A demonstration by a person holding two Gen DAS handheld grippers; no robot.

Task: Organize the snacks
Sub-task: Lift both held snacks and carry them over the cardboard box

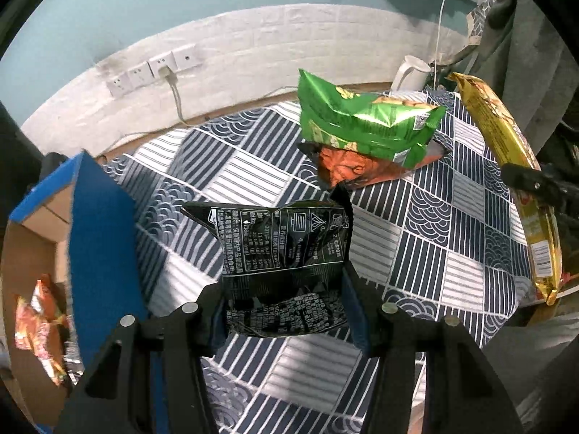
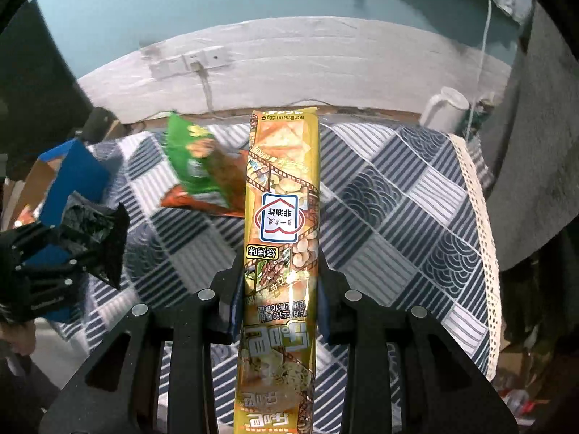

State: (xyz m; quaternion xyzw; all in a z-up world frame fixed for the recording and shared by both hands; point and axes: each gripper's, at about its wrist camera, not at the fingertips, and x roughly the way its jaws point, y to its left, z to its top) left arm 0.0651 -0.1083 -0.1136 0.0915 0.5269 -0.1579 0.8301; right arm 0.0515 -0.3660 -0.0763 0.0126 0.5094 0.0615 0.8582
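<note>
While both claws hang above the patterned tablecloth [image 1: 416, 238], each has a snack pinched between its pads. From its own wrist view, the left gripper [image 1: 286, 311] has its jaws part-way closed on a black snack bag [image 1: 286, 253], crumpled, with white print facing the camera and the bag's lower edge squeezed between the blue-padded fingers [image 1: 356, 311]; the bag is lifted clear of the cloth. To its left stands a blue cardboard box [image 1: 101, 238] with its flap up, and orange-wrapped snacks [image 1: 39, 318] lie inside it. Farther off on the table, a green snack bag [image 1: 362, 123] lies on top of an orange snack bag [image 1: 347, 170], the two touching. A white mug [image 1: 410, 74] sits at the far right edge of the table near the wall, where a row of wall sockets [image 1: 155, 68] has one cable plugged in. The right gripper [image 2: 278, 307] is clamped tight on a long yellow snack pack [image 2: 282, 217], which runs lengthwise up the middle of its view and stands off the cloth; in the left wrist view the same pack appears at the far right.
</note>
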